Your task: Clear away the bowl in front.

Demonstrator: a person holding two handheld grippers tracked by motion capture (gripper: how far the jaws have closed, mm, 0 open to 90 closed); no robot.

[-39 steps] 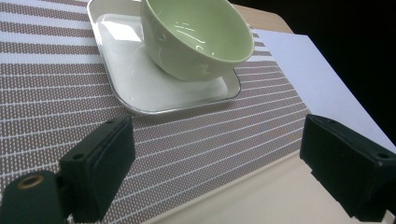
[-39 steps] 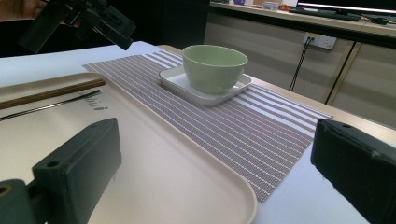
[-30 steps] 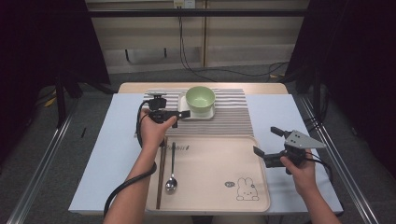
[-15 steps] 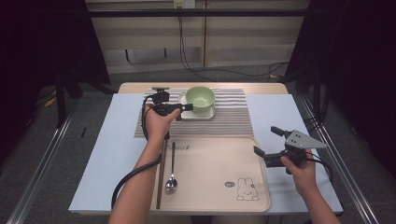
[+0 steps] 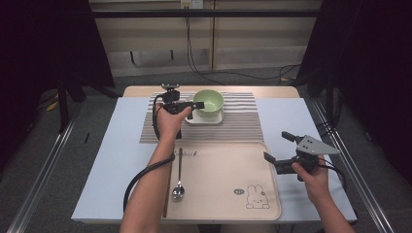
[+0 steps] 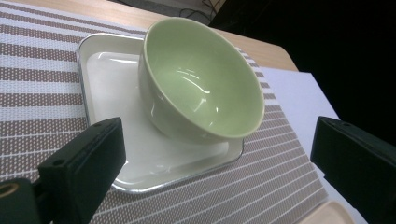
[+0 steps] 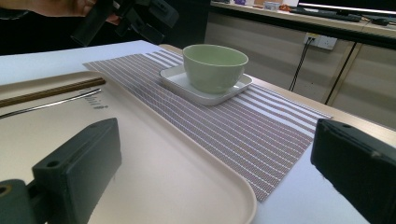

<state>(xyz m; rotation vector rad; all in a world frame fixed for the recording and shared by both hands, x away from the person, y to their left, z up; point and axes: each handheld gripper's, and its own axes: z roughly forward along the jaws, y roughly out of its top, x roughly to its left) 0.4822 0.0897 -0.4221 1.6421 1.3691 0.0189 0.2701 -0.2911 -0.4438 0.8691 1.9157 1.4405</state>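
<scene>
Green bowl (image 6: 201, 81) sits on white dish (image 6: 112, 88) at 12 o'clock on striped mat (image 5: 243, 126), w/ left gripper (image 5: 197, 109) just opened wide beside it, nothing between; off-centre pinch could tip bowl or drag dish; right gripper (image 5: 277, 150) also open, idle.

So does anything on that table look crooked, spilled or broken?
Nothing stands out. The green bowl sits upright and empty on its white square plate, the striped mat lies flat, and the spoon and chopsticks lie neatly side by side on the tray.

Lab: dark curtains (image 5: 43, 58), floor rails (image 5: 39, 179)
</scene>
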